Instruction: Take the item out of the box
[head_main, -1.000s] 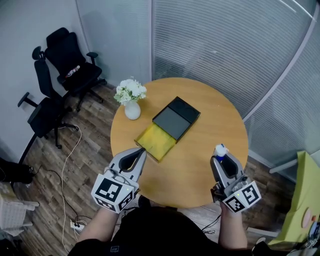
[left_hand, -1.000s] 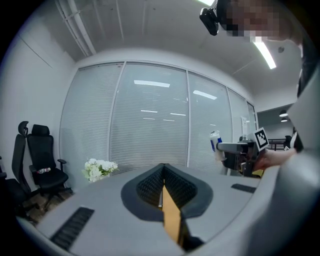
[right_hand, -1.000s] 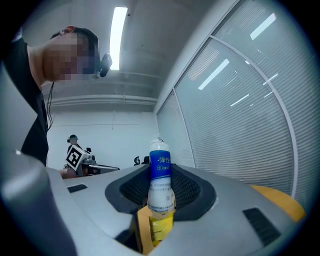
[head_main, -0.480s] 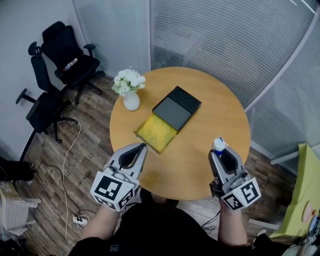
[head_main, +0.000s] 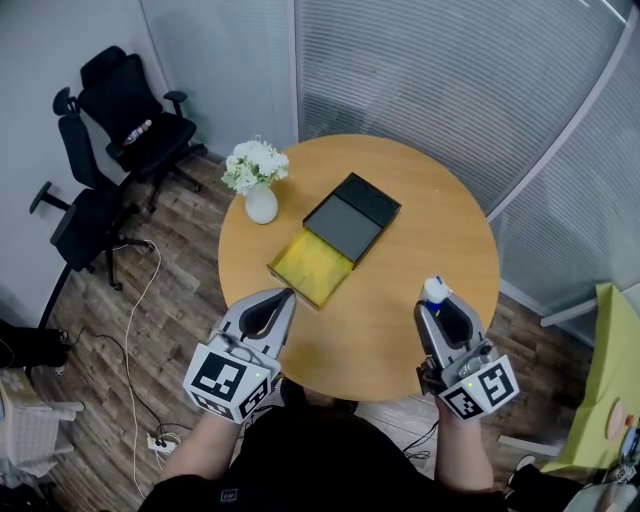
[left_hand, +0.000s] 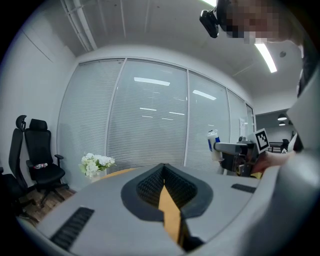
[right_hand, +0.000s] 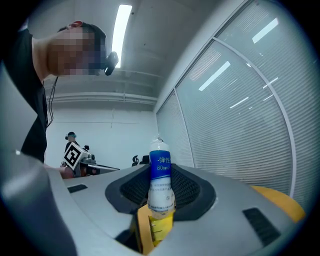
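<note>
My right gripper (head_main: 437, 303) is clamped on the small bottle (head_main: 434, 291), a white one with a blue label. In the right gripper view the bottle (right_hand: 160, 184) stands upright between the pads with its cap clear above them, gripped low on the body, which I judge keeps it from tipping. It is well clear of the black box (head_main: 352, 218) and hangs over the near right edge of the round table (head_main: 420, 215), so the item is already out and I am probably carrying it to a spot to set down. The box lies open mid-table, with a yellow insert (head_main: 310, 268) against its near side. My left gripper (head_main: 286, 296) waits by the near left edge, jaws together and empty, out of the way. Against a second ago almost nothing differs: same grip, the box and the vase of white flowers (head_main: 258, 185) unmoved, both grippers holding their places while the head view shifts slightly.
</note>
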